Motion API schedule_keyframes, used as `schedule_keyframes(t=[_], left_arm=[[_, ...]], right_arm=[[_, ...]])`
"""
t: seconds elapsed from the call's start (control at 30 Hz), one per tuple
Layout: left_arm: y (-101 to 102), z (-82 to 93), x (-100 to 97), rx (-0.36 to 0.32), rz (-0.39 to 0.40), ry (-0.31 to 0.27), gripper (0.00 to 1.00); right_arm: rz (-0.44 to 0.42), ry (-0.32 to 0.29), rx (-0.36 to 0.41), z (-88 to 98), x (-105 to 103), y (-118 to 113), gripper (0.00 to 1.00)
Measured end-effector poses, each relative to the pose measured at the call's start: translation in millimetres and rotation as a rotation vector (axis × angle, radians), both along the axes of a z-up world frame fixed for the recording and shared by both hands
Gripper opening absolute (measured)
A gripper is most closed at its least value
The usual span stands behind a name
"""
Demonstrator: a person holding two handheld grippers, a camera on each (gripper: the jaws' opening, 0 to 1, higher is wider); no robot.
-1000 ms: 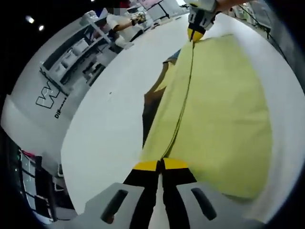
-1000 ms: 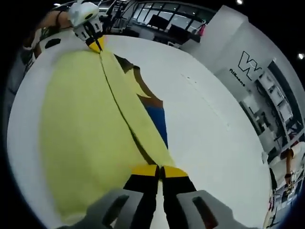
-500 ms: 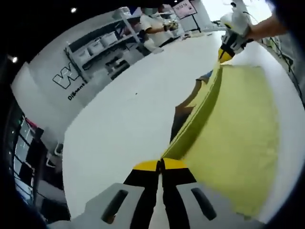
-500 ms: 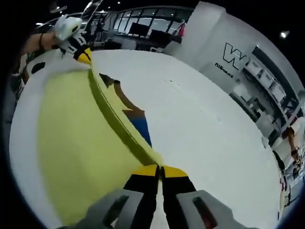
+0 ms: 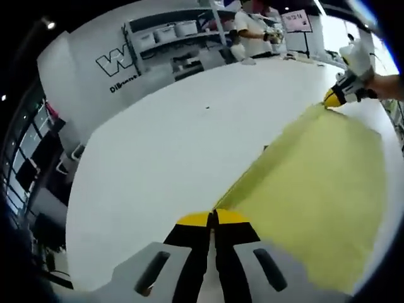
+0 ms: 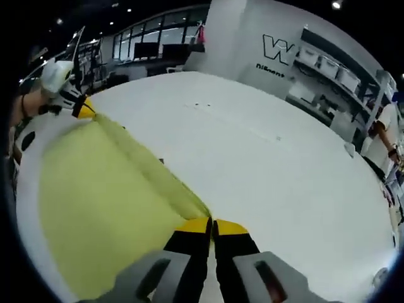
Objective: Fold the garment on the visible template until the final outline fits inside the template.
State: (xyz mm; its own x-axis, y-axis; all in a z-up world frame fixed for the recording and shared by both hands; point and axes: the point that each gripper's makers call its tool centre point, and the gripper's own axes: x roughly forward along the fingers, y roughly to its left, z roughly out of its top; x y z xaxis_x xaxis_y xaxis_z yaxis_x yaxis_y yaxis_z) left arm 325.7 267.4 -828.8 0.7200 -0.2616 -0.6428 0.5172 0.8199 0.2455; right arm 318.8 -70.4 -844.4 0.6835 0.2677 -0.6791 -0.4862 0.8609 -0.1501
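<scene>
A pale yellow garment (image 5: 315,189) lies spread on the white table (image 5: 170,158), its near edge lifted and stretched taut between both grippers. My left gripper (image 5: 213,218) is shut on one corner of that edge. My right gripper (image 6: 212,223) is shut on the other corner, and the garment (image 6: 95,202) runs away from it to the left. The right gripper (image 5: 334,98) appears far off in the left gripper view, held by a hand. The left gripper (image 6: 81,107) appears far off in the right gripper view. The template is hidden under the raised fabric.
The white table (image 6: 265,164) stretches wide beyond the fold. A white wall with a logo (image 5: 117,63) and shelving with bins (image 5: 183,31) stand behind. A person (image 5: 252,28) works at the far side; another person (image 6: 385,139) stands at the right edge.
Both grippers have lifted the garment's edge higher and tilted up, so more of the room shows. The dark and blue template patches beside the fold are now covered from view.
</scene>
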Motion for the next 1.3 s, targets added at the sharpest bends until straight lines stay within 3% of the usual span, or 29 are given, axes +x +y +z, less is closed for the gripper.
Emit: schedule_keyframes(t=[0.23, 0.27, 0.33, 0.4, 0.47, 0.57, 0.63, 0.73, 1.0, 1.1, 1.3], left_arm=[[2, -8.1, -0.5, 0.011, 0.065, -0.003, 0.06], [3, -7.5, -0.7, 0.010, 0.067, -0.005, 0.06], [9, -2.4, -0.8, 0.016, 0.088, -0.021, 0.08], [19, 3.6, 0.3, 0.019, 0.131, -0.043, 0.08], [32, 8.3, -1.4, 0.017, 0.169, -0.044, 0.06], [34, 16.1, -5.0, -0.087, 0.209, -0.056, 0.09], [37, 17.8, -9.7, -0.078, 0.208, -0.055, 0.09], [35, 20.7, -18.1, -0.137, 0.232, -0.056, 0.10], [32, 25.1, -47.2, -0.160, 0.230, -0.052, 0.10], [31, 24.4, -55.8, -0.158, 0.222, -0.044, 0.10], [32, 24.8, -71.4, -0.199, 0.262, -0.027, 0.10]], right_arm=[[-0.030, -0.014, -0.038, -2.6, 2, -3, 0.00], [-0.055, -0.027, -0.088, -0.5, 3, -12, 0.00], [-0.124, -0.035, -0.104, 2.4, 3, -22, 0.03], [-0.170, -0.026, -0.101, 5.0, 0, -31, 0.00], [-0.169, -0.027, -0.067, 6.3, -1, -35, 0.00], [-0.163, -0.037, -0.069, 11.0, -6, -35, 0.00], [-0.162, -0.040, -0.063, 13.3, -9, -33, 0.00], [-0.159, -0.055, -0.040, 21.2, -16, -27, 0.02], [-0.132, -0.054, -0.004, 27.6, -36, -13, 0.02], [-0.119, -0.061, -0.028, 28.7, -44, -11, 0.04], [-0.132, -0.029, 0.071, 31.2, -60, -4, 0.09]])
